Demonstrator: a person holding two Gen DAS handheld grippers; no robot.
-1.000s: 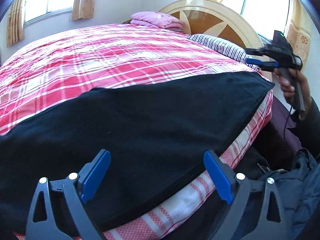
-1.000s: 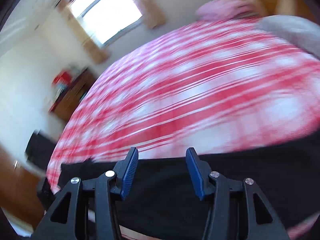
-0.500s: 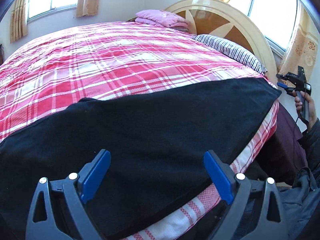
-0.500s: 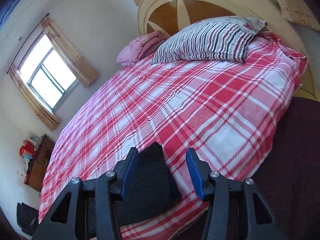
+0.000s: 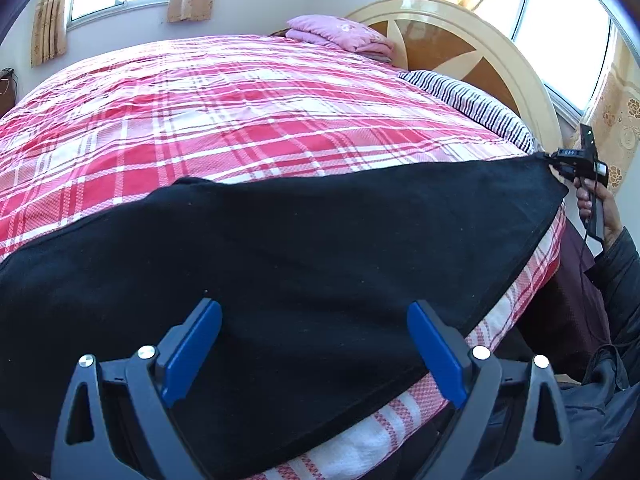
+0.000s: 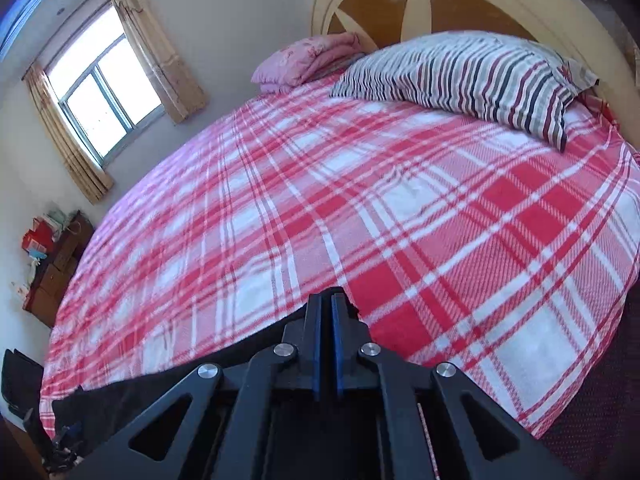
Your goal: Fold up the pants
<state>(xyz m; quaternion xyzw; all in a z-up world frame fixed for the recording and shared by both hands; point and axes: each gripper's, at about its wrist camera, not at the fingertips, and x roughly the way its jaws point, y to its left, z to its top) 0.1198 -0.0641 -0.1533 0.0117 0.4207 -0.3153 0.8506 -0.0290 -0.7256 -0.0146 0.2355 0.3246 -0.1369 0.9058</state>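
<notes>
Having spread half a second ago, the right gripper (image 6: 327,320) now pinches the pants (image 5: 280,264) corner at 3 o'clock, enabling folding; left gripper (image 5: 314,344) fingers stand spread.

Left gripper (image 5: 314,350) jaws spread wide, right gripper (image 6: 326,306) jaws closed

The pants (image 5: 304,248) lie flat along the near edge of the bed (image 5: 248,112). At the bed's far end the headboard (image 5: 472,48) stands behind the pillow (image 6: 472,76), with a folded blanket (image 6: 308,58) to the pillow's left. A window (image 6: 104,88) is in the wall beyond the bed's far side, and a cabinet (image 6: 56,264) stands off the bed's foot.
</notes>
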